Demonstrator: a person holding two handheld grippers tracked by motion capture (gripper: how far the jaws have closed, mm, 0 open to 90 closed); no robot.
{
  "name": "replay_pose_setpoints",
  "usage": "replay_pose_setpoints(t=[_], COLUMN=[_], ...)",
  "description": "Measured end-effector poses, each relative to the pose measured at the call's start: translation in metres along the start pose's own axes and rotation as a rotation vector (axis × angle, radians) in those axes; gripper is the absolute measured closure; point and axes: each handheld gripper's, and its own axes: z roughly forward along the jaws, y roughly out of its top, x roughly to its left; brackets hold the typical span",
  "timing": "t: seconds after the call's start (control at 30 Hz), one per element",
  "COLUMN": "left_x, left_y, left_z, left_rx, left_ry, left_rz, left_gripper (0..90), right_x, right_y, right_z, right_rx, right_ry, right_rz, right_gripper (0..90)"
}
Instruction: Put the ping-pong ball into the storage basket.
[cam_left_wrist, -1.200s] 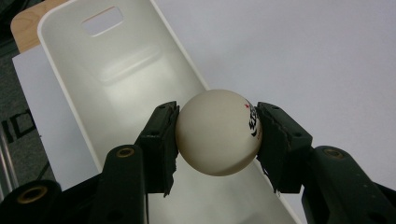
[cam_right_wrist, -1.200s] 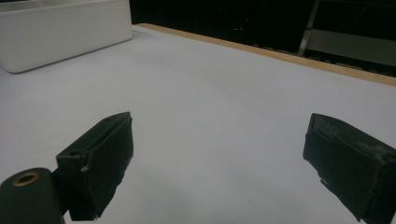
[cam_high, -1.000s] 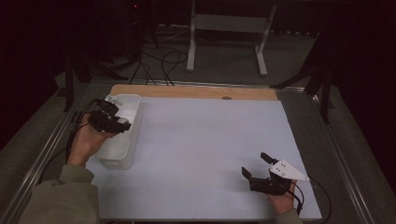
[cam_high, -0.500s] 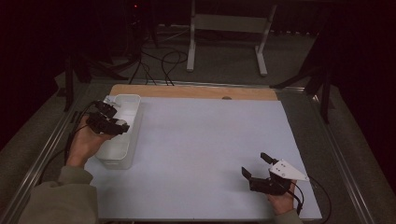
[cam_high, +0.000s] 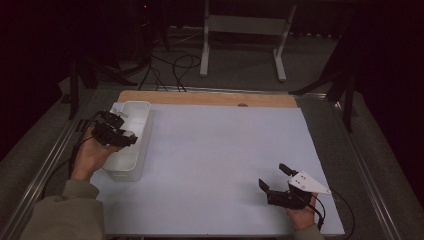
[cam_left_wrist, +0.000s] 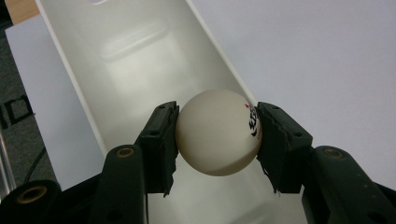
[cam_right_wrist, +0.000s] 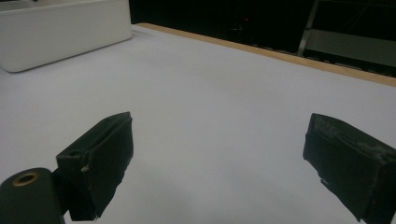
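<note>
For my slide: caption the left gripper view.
Left hand-held gripper clamps a white ball above a white bin.

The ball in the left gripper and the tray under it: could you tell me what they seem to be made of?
Ball: probably celluloid-like plastic, matte off-white, smooth, with a printed mark. Tray: likely moulded plastic, glossy white; its floor reflects light softly.

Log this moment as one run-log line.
left gripper: jaws shut on white ball, above white bin | right gripper: jaws open, nothing between them, over the white table sheet | ball not yet released
</note>
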Motion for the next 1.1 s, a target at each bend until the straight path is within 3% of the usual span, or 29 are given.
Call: replay_pose_setpoints(t=[0.47, 0.57, 0.63, 0.67, 0.77, 1.1], left_x=[0.0023, 0.0027, 0.0020, 0.0018, 0.0008, -0.0018], left_y=[-0.0059, -0.0058, -0.0053, -0.0049, -0.0048, -0.0054], left_z=[0.0022, 0.0015, 0.0027, 0.0031, 0.0043, 0.0034], left_rx=[0.012, 0.001, 0.003, 0.011, 0.023, 0.008], left_ry=[0.005, 0.041, 0.060, 0.078, 0.078, 0.070], left_rz=[-0.011, -0.033, -0.037, -0.038, -0.039, -0.031], left_gripper=[51.4, 48.7, 21.1, 15.3, 0.4, 0.2], right_x=[0.0001, 0.0001, 0.0001, 0.0000, 0.0002, 0.0003], right_y=[0.0000, 0.0001, 0.0001, 0.0001, 0.0001, 0.0001], right_z=[0.0002, 0.0001, 0.0000, 0.0001, 0.0002, 0.0003], right_rx=[0.000, 0.000, -0.001, -0.001, -0.001, 0.000], right_ry=[-0.001, -0.002, -0.001, -0.001, -0.001, -0.001], right_rz=[-0.002, 0.000, 0.000, -0.001, -0.001, -0.001], right_gripper=[8.4, 8.4, 8.4, 8.4, 8.4, 8.4])
